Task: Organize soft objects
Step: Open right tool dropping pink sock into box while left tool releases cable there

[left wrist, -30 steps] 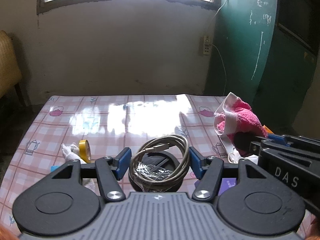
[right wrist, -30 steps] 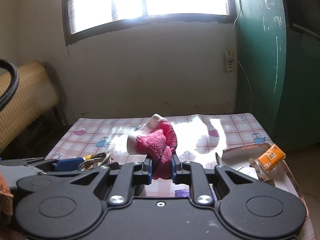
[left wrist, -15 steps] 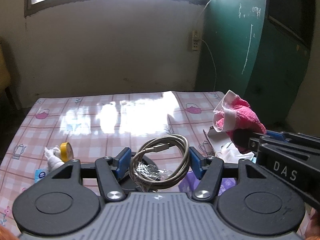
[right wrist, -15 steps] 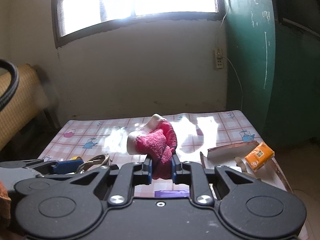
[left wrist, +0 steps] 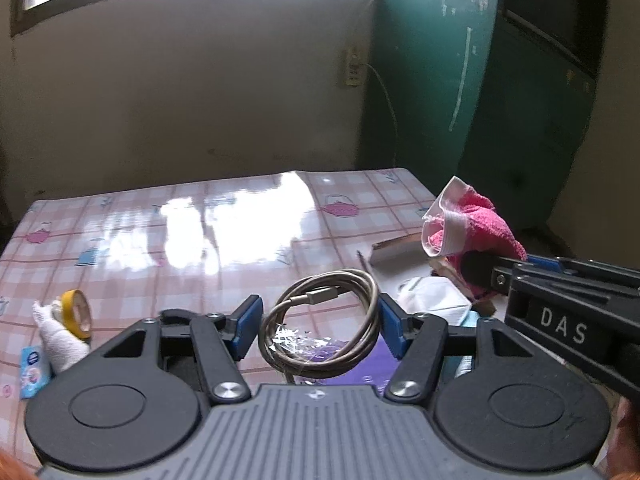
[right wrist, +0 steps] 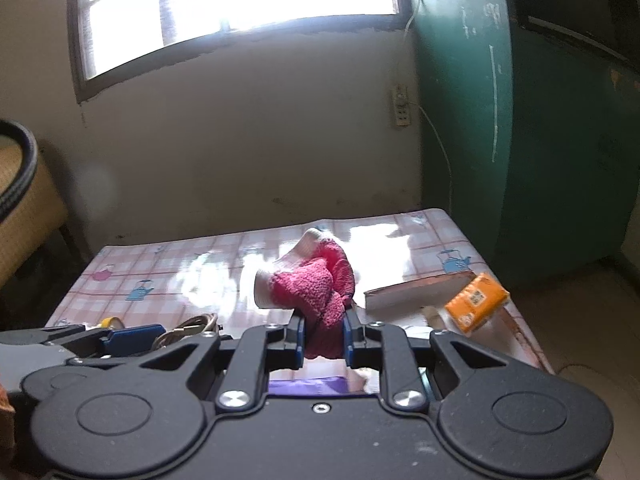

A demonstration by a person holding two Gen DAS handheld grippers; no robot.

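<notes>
Dim room, backlit window

A bright window [right wrist: 240,12] tops the stained cream wall [right wrist: 240,152] beyond the jaws; green door [right wrist: 560,140] to their right (paint scuffed).

A fluffy pink terry sock with a white ribbed cuff [right wrist: 316,284] is bunched into a crumpled lump and pinched at its lower end between the right jaws, the bulk of it bulging up and forward beyond their tips, the cuff folded open toward the left. From the left wrist view the same sock [left wrist: 468,228] sits up and to the right of the jaws, well outside their gap. A small white sock, rolled into a stubby bundle [left wrist: 60,338], lies on the table to the left of the left jaws, touching a yellow ring-shaped tape roll [left wrist: 76,312] standing on edge just beyond it.
</notes>
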